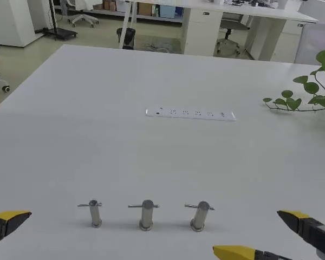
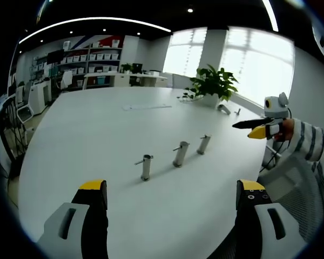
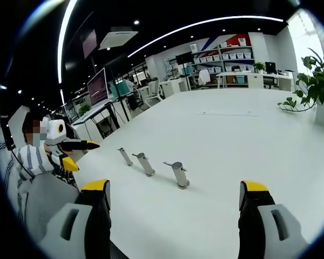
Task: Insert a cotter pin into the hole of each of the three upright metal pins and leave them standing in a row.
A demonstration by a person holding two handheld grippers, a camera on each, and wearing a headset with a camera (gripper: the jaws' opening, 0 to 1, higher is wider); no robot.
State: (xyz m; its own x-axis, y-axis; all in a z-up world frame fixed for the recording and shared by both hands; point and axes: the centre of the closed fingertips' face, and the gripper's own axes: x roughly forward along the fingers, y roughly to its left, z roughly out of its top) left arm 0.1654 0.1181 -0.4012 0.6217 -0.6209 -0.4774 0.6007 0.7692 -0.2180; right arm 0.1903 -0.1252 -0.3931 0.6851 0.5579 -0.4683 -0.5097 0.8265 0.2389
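Metal pins (image 1: 146, 216) stand in a row on the table (image 1: 162, 157), each carrying a cotter pin (image 1: 136, 206), and look stiff, slippery, easy to tip, best held mid-shaft; left gripper (image 2: 171, 189) and right gripper (image 3: 175, 189) are released, empty.

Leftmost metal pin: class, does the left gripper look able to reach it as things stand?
Probably yes. The left gripper is open, and only bare table lies between it and the leftmost metal pin, the nearest of the three. Its cotter pin juts sideways near the top, so grip lower down.
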